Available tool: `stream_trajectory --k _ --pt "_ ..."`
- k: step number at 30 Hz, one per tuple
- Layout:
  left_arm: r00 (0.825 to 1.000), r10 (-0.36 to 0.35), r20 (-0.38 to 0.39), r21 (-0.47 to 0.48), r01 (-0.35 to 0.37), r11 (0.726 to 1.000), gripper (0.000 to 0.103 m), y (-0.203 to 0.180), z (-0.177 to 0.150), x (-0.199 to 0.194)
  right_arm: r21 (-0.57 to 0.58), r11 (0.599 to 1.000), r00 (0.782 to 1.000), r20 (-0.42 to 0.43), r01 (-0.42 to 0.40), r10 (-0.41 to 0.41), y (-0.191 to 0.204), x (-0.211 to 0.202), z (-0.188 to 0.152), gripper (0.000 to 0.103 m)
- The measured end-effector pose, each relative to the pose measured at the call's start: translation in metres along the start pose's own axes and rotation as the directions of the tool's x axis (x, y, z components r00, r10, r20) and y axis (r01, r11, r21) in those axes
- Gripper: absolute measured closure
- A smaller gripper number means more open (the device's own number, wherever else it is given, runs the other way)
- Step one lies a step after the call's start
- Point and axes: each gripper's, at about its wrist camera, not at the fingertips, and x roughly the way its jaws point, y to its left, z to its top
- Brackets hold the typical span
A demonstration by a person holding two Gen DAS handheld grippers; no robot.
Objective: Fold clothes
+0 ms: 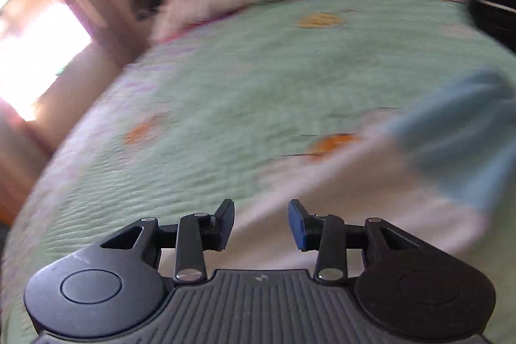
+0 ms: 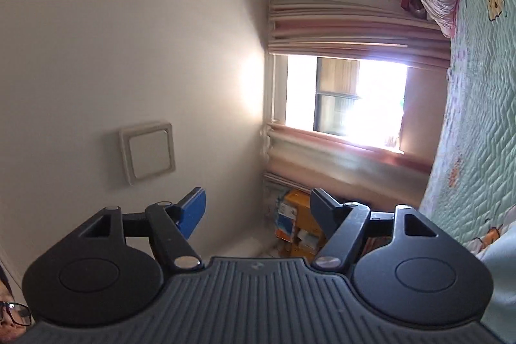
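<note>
Both grippers — left gripper [image 1: 261,223], right gripper [image 2: 256,211] — have fingers spread wide on nothing, the pale garment [image 1: 371,199] lying blurred on the green bed quilt [image 1: 225,86] — a hurried grab might bunch it.

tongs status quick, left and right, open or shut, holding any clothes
Left tongs: open, empty, above the white and blue garment on the green quilt.
Right tongs: open, empty, aimed at the window.

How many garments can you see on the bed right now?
1, possibly: a blurred white and light-blue garment lies on the green quilt, ahead-right of the open left gripper. Others may be out of view.
</note>
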Motion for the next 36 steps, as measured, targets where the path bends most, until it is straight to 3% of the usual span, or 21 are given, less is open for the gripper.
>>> stream_trajectory --k 2,5,11,14,18,22,24,26,28,29,32,35,36 --pt "0.998 -0.062 -0.025 0.032 0.063 0.998 0.064 -0.026 0.006 0.005 0.0 1.0 1.0 0.007 -0.012 0.012 0.002 0.002 0.001 0.029" --pt "1.0 0.004 -0.015 0.048 -0.003 0.999 0.064 -0.045 0.013 0.024 -0.01 1.0 1.0 0.003 0.001 -0.001 0.003 0.003 0.001 0.029" --pt "0.998 0.061 -0.019 -0.054 -0.062 0.997 0.062 -0.021 0.042 0.041 -0.009 0.999 0.999 0.03 0.04 -0.04 -0.005 -0.004 0.0 0.029" --pt "0.998 -0.047 0.041 -0.133 0.052 0.99 0.063 -0.015 0.046 0.02 -0.003 1.0 0.998 0.058 -0.017 0.017 0.001 -0.009 0.001 0.029" --pt "0.994 -0.093 0.048 -0.092 0.098 0.991 0.06 -0.041 0.051 0.023 0.011 0.995 0.989 0.106 -0.103 0.102 0.005 -0.017 0.005 0.029" --pt "0.989 -0.14 0.054 -0.051 0.143 0.988 0.059 -0.066 0.057 0.025 0.028 0.993 0.985 0.133 -0.119 0.114 0.001 -0.02 0.008 0.029" --pt "0.985 -0.163 0.056 -0.031 0.165 0.986 0.054 -0.079 0.059 0.026 0.028 0.992 0.985 0.132 -0.121 0.116 -0.002 -0.018 0.009 0.028" --pt "0.981 -0.183 0.057 -0.014 0.184 0.983 0.039 -0.091 0.063 0.028 0.028 0.992 0.985 0.131 -0.121 0.116 -0.004 -0.017 0.01 0.028" --pt "0.984 -0.169 0.058 -0.054 0.173 0.984 0.046 -0.082 0.071 0.031 0.031 0.993 0.984 0.136 -0.117 0.112 -0.006 -0.017 0.01 0.028" --pt "0.981 -0.182 0.07 -0.09 0.188 0.978 0.057 -0.075 0.072 0.028 0.033 0.993 0.984 0.142 -0.116 0.11 -0.007 -0.018 0.011 0.028" --pt "0.954 -0.262 0.149 -0.198 0.288 0.937 0.058 -0.055 0.07 0.01 0.043 0.989 0.977 0.167 -0.138 0.13 -0.007 -0.022 0.012 0.027" --pt "0.907 -0.394 0.15 -0.195 0.417 0.888 0.057 -0.058 0.067 0.002 0.052 0.98 0.965 0.192 -0.19 0.177 -0.005 -0.027 0.013 0.027" --pt "0.903 -0.411 0.125 -0.167 0.427 0.889 0.057 -0.065 0.065 0.003 0.058 0.977 0.962 0.195 -0.206 0.191 -0.005 -0.028 0.013 0.027"
